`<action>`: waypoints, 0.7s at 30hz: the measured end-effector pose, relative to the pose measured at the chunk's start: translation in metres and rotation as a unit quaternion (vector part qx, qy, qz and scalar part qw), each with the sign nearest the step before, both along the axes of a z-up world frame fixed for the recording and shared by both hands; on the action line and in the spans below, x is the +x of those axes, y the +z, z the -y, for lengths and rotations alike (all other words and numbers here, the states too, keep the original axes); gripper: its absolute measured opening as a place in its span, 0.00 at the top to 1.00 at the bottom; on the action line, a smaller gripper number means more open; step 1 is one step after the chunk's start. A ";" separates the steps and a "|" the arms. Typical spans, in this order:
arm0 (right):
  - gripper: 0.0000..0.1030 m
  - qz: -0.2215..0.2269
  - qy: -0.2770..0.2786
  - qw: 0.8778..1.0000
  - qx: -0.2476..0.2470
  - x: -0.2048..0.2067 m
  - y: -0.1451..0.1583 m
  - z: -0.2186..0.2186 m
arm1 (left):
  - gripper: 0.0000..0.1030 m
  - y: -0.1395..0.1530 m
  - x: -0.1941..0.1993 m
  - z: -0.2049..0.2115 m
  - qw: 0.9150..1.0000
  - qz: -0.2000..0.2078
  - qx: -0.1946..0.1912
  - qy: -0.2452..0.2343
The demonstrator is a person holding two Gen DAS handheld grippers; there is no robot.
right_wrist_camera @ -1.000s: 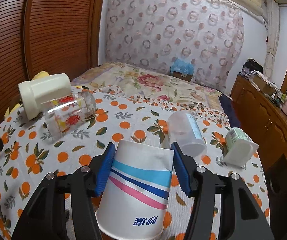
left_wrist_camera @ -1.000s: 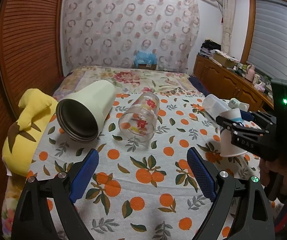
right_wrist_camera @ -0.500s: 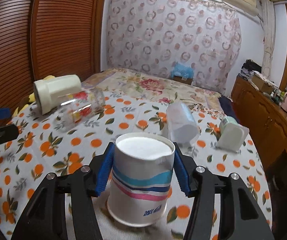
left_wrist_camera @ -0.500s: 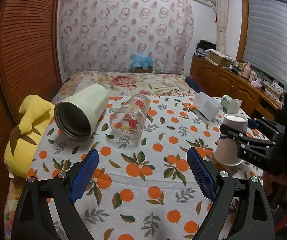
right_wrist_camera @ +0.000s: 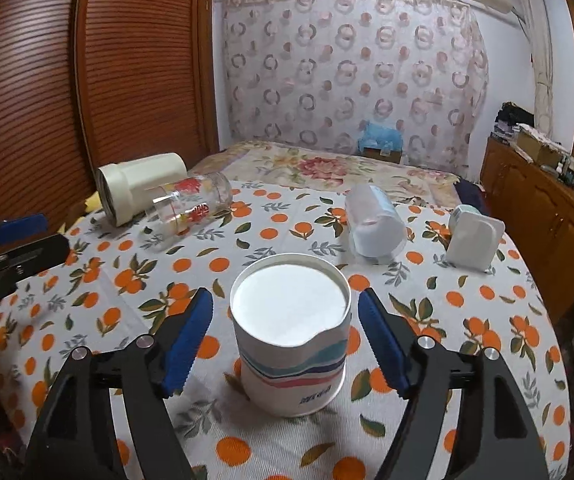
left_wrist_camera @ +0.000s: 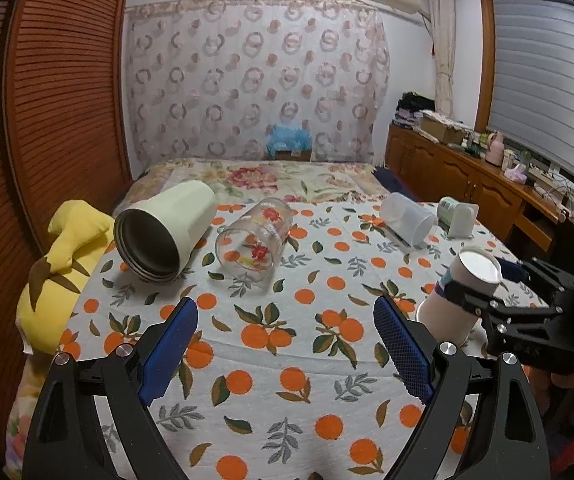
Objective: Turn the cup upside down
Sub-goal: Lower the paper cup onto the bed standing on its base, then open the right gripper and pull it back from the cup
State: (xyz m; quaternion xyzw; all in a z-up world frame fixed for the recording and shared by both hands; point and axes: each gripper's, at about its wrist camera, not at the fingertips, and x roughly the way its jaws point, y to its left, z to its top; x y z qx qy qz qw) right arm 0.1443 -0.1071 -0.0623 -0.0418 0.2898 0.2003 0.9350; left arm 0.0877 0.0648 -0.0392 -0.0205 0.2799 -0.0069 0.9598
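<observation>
cup (right_wrist_camera: 291,336) upside down on the tablecloth (right_wrist_camera: 467,304), base up, between the pads | right gripper (right_wrist_camera: 285,336) apart, pads clear of it | left gripper (left_wrist_camera: 285,346) apart, empty | glass (right_wrist_camera: 189,206), tumbler (right_wrist_camera: 139,188) lying far left

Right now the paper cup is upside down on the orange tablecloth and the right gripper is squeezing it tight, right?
Not quite. The paper cup is upside down on the tablecloth, but the right gripper is open, its pads clear of the cup on both sides, as the right wrist view shows.
</observation>
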 end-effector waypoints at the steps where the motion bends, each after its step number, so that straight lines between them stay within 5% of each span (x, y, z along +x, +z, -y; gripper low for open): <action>1: 0.24 0.001 -0.001 1.000 0.003 -0.002 0.001 0.002 | 0.16 0.000 -0.001 0.002 1.000 0.002 0.000 0.001; 11: 0.03 0.017 -0.030 0.999 0.040 -0.034 0.012 0.028 | 0.16 0.001 -0.013 0.025 1.000 0.017 0.012 0.004; 13: 0.03 0.013 -0.035 0.998 0.051 -0.037 0.014 0.033 | 0.16 0.003 -0.014 0.029 1.000 0.018 0.014 0.003; 14: 0.03 0.013 -0.037 0.998 0.052 -0.039 0.015 0.034 | 0.06 0.004 -0.014 0.030 1.000 0.019 0.016 0.004; 21: 0.03 0.028 -0.050 0.997 0.059 -0.056 0.026 0.043 | 0.07 0.015 -0.024 0.048 0.999 0.038 0.022 0.001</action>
